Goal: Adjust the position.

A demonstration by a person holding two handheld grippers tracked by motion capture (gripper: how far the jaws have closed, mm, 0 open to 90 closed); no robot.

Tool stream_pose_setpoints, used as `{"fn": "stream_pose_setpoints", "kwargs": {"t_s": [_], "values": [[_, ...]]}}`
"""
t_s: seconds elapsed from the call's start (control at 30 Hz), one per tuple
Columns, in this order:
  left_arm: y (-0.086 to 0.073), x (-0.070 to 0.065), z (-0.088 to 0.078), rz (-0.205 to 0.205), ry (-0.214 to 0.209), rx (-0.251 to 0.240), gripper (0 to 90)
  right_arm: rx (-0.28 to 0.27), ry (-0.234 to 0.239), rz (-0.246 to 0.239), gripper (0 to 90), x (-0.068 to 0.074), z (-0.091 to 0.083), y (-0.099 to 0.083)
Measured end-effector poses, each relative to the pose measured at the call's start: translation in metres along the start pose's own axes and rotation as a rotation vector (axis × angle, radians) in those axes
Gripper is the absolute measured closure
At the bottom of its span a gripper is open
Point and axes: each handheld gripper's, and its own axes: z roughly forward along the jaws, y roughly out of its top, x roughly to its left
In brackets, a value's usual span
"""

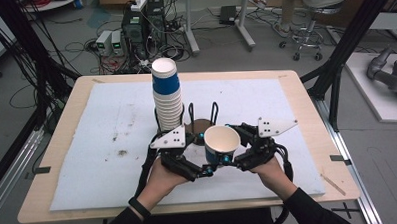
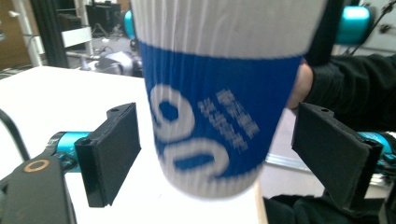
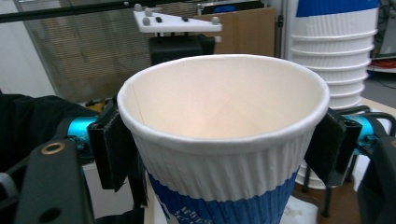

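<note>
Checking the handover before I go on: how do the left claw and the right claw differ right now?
The right claw presses both pads against the blue-and-white ribbed paper cup just under its rim; the left claw stands open around the cup's lower part, with gaps on both sides. The right claw carries the cup; the left claw does not. Both have black pads and point at the same cup.

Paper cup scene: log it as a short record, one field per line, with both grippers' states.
held item: paper cup, blue and white, upright, mouth open and nothing in it
right gripper: jaws shut on the paper cup just below its rim
left gripper: open; the cup's lower part sits between its pads, with gaps either side
cup stack: tall, upright, behind the grippers
holder: dark wire stand beside the stack
surface: white mat on a wooden table
</note>
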Motion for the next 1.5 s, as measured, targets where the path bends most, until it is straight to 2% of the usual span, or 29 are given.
{"fn": "stream_pose_setpoints", "kwargs": {"t_s": [0.33,0.67,0.9,1.1,1.23,1.5], "values": [[-0.002,0.001,-0.030,0.018,0.074,0.008,14.7,0.005,-0.045,-0.008,22.1,-0.007,-0.011,0.000],[-0.007,0.004,-0.066,0.029,0.161,-0.017,14.7,0.014,-0.074,-0.013,22.0,-0.013,-0.020,-0.001],[-0.007,0.005,-0.084,0.039,0.190,-0.042,14.7,0.023,-0.086,-0.016,22.0,-0.016,-0.023,-0.002],[-0.004,0.002,-0.089,0.062,0.203,-0.061,14.7,0.023,-0.093,-0.012,22.0,-0.017,-0.025,-0.002],[-0.004,0.000,-0.088,0.081,0.207,-0.049,14.7,0.024,-0.096,-0.019,22.0,-0.017,-0.024,-0.002],[-0.009,0.001,-0.087,0.074,0.212,-0.040,14.7,0.031,-0.095,-0.010,22.0,-0.017,-0.023,-0.003]]}}
